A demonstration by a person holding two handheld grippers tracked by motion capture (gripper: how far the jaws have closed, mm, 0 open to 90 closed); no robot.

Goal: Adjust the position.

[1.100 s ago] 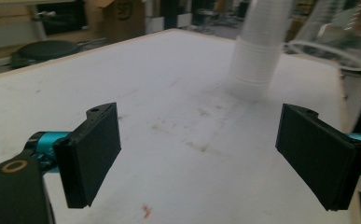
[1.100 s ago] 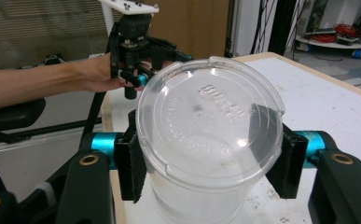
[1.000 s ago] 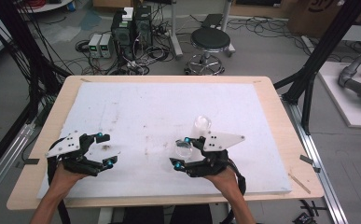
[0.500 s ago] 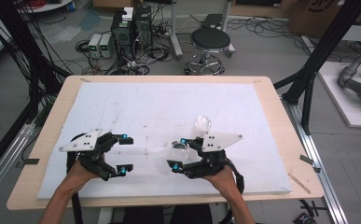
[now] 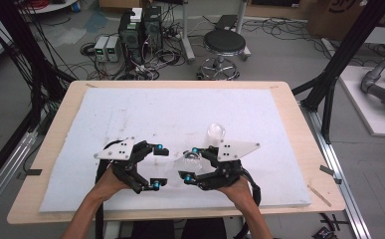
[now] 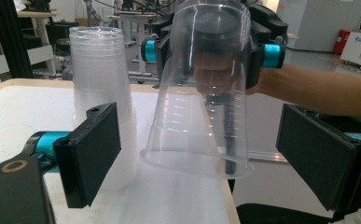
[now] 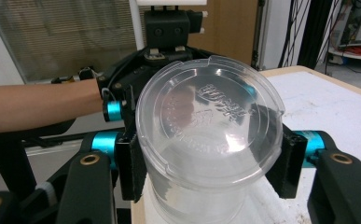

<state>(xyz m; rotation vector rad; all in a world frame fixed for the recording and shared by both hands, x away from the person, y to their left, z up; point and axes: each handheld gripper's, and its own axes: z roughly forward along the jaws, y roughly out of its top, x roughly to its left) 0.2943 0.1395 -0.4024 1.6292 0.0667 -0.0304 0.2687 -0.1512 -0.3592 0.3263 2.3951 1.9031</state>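
Tools first, high view: right tool (image 5: 190,163) is clenched on a clear cup (image 5: 192,160) at 6 o'clock of the tabletop (image 5: 130,107); left tool (image 5: 156,166) gapes at its 9 o'clock. Left gripper view: cup (image 6: 201,88) lifted, stack of cups (image 6: 101,88) standing behind at 10 o'clock. Right gripper view: pads (image 7: 132,154) squeeze the cup (image 7: 208,135). Judging so, separating is done; handing over or placing remains.

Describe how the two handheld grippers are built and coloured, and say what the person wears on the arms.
Both the left gripper and the right gripper are black frames with bright blue cylinders at the jaw joints, flat black padded fingers and a grey three-cornered plate with small dark holes on top. Black cables trail back from each along the forearms. The forearms are bare, with no sleeves or gloves.
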